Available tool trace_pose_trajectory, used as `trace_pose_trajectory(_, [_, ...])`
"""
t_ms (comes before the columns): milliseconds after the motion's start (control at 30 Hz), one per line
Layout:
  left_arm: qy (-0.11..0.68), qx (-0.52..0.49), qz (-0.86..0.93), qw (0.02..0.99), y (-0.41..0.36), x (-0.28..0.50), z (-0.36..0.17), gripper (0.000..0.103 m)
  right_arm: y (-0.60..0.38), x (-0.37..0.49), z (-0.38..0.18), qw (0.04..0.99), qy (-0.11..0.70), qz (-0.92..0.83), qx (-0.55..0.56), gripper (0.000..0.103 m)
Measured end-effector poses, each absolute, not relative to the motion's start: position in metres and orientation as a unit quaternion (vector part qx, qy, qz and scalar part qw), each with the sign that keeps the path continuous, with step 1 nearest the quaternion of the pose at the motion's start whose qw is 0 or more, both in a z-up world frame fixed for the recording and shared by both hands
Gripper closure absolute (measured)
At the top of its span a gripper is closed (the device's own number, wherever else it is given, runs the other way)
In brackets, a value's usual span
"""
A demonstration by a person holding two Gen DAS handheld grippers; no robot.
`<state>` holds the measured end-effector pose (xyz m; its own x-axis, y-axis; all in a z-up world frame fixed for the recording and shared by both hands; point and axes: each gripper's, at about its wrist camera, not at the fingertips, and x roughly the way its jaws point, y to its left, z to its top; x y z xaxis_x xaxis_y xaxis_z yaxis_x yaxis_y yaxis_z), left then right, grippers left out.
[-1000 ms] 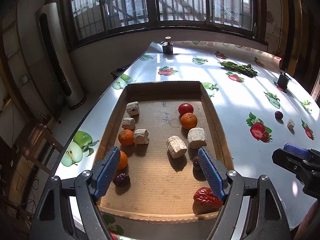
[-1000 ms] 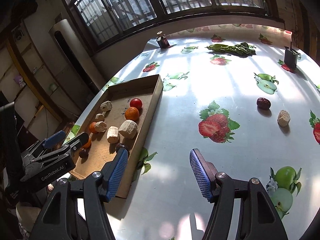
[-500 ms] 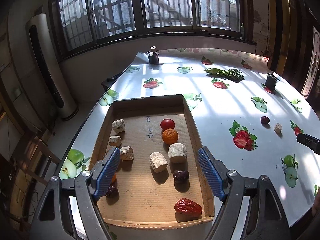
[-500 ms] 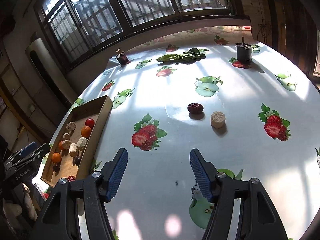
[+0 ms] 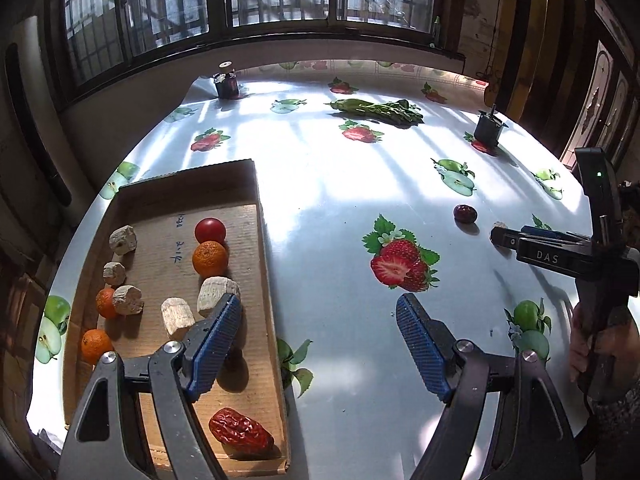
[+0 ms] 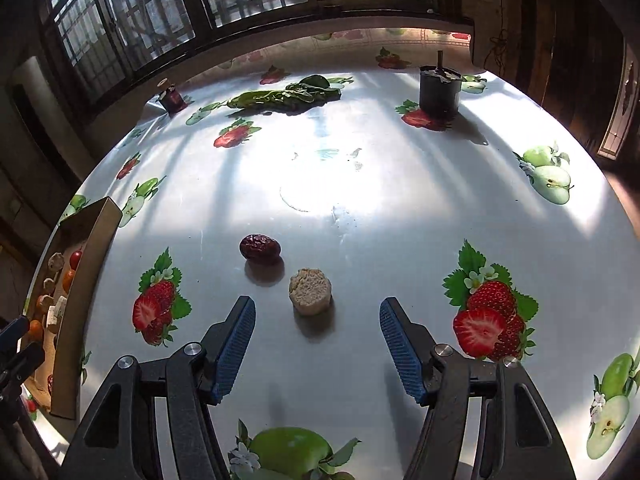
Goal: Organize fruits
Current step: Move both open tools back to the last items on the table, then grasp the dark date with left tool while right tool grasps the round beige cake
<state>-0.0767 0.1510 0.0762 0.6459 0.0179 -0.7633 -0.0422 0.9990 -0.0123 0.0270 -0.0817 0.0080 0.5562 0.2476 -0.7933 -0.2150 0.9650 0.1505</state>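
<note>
A cardboard tray [image 5: 256, 184] at the table's left holds a red tomato [image 5: 210, 230], oranges [image 5: 210, 258], several pale chunks [image 5: 176, 316] and a red date [image 5: 240, 432]. On the bare table lie a dark red date [image 6: 260, 248] and a pale chunk [image 6: 310, 291]. My right gripper [image 6: 317, 340] is open and empty, with the chunk just ahead between its fingers and the date to the front left. My left gripper [image 5: 320, 344] is open and empty over the tray's right wall. The right gripper also shows in the left wrist view [image 5: 560, 248].
A bunch of green leaves [image 6: 280, 96], a dark pot [image 6: 438, 90] and a small jar [image 6: 170, 98] stand toward the table's far side near the window. The tablecloth carries printed strawberries and apples.
My right gripper has swung right from the tray side to the date and chunk, now close in front. My left gripper has shifted right, off the tray's middle to its right wall.
</note>
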Motion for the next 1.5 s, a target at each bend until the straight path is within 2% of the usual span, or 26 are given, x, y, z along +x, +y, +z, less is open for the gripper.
trace_pose_trajectory(33, [0.421, -0.014, 0.015, 0.907, 0.15, -0.074, 0.077, 0.023, -0.076, 0.029, 0.004, 0.883, 0.451, 0.127, 0.004, 0.038])
trace_pose_trajectory(67, [0.423, -0.015, 0.014, 0.906, 0.148, -0.071, 0.077, 0.024, -0.073, 0.03, 0.001, 0.885, 0.449, 0.123, -0.006, 0.045])
trace_pose_trajectory(100, [0.425, -0.017, 0.011, 0.905, 0.145, -0.066, 0.077, 0.024, -0.072, 0.03, -0.001, 0.886, 0.447, 0.121, -0.008, 0.058])
trace_pose_trajectory(167, [0.429, -0.025, -0.001, 0.903, 0.138, -0.055, 0.076, 0.024, -0.078, 0.03, -0.005, 0.887, 0.445, 0.119, 0.002, 0.071])
trace_pose_trajectory(500, [0.452, -0.037, -0.094, 0.887, 0.054, 0.028, 0.04, 0.025, -0.147, 0.04, -0.006, 0.893, 0.44, 0.05, 0.08, 0.071])
trace_pose_trajectory(533, [0.455, -0.041, -0.096, 0.884, 0.05, 0.036, 0.034, 0.028, -0.149, 0.039, -0.006, 0.892, 0.44, 0.051, 0.087, 0.071])
trace_pose_trajectory(600, [0.462, -0.061, -0.119, 0.877, 0.043, 0.052, 0.023, 0.051, -0.148, 0.039, -0.006, 0.892, 0.441, 0.05, 0.087, 0.071])
trace_pose_trajectory(633, [0.465, -0.071, -0.128, 0.873, 0.041, 0.058, 0.019, 0.054, -0.147, 0.039, -0.005, 0.893, 0.441, 0.049, 0.082, 0.071])
trace_pose_trajectory(1000, [0.436, -0.052, -0.156, 0.885, 0.02, 0.079, 0.008, 0.056, -0.135, 0.041, -0.006, 0.896, 0.44, 0.035, 0.047, 0.071])
trace_pose_trajectory(1033, [0.434, -0.044, -0.154, 0.887, 0.019, 0.078, 0.008, 0.06, -0.134, 0.041, -0.006, 0.896, 0.44, 0.034, 0.045, 0.071])
trace_pose_trajectory(1067, [0.433, -0.036, -0.154, 0.887, 0.018, 0.077, 0.007, 0.072, -0.133, 0.041, -0.007, 0.897, 0.439, 0.033, 0.042, 0.071])
trace_pose_trajectory(1500, [0.415, -0.03, -0.145, 0.898, 0.021, 0.065, 0.013, 0.072, -0.127, 0.038, -0.006, 0.895, 0.438, 0.067, 0.059, 0.076])
